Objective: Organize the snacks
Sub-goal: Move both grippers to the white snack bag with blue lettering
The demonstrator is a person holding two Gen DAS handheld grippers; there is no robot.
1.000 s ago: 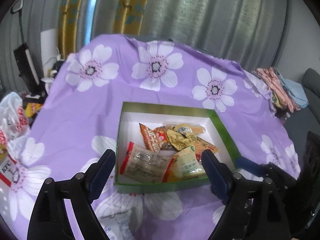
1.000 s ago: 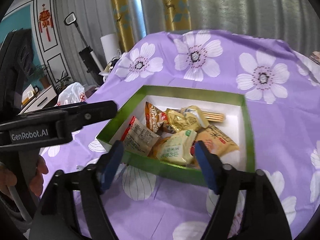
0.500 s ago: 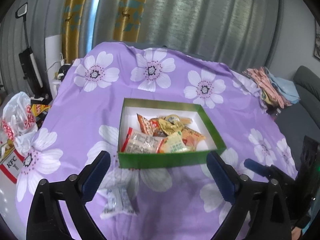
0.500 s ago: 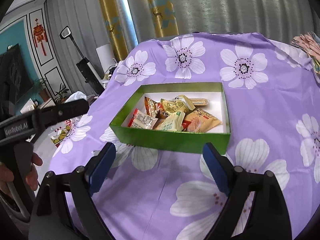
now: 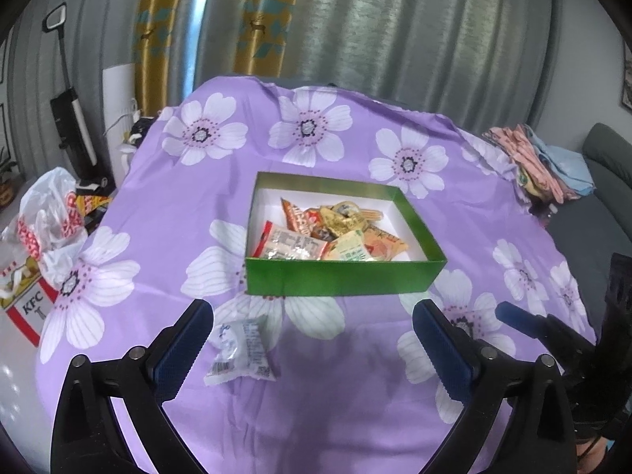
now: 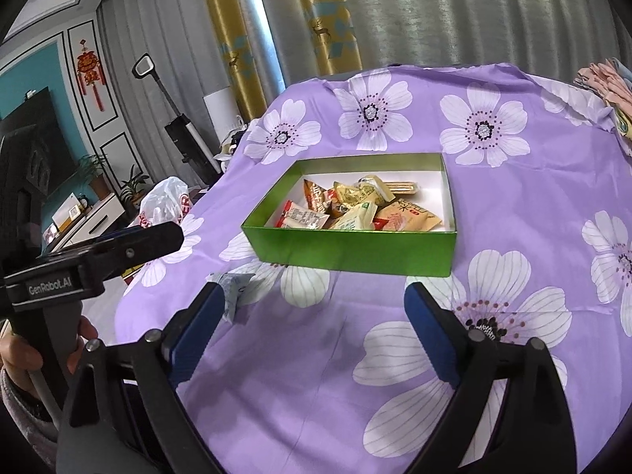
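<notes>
Both grippers' jaws had just been opening, wide w/ nothing between; left gripper (image 5: 308, 339) should straddle white packet (image 5: 240, 352) squarely, then box (image 5: 343, 278).

- Left wrist view looks forward and down over its own fingers, from the table's near edge.
- Right wrist view does likewise, from further right (angled slightly leftward).
- Both share the green box (image 5: 343, 280) (image 6: 351, 251).

Both grippers, left gripper (image 5: 310, 339) and right gripper (image 6: 312, 324), have black arms, blue textured pads, silver screws; "GenRobot.AI" marks the left's body, grey sleeve (image 6: 23, 414) beneath.
</notes>
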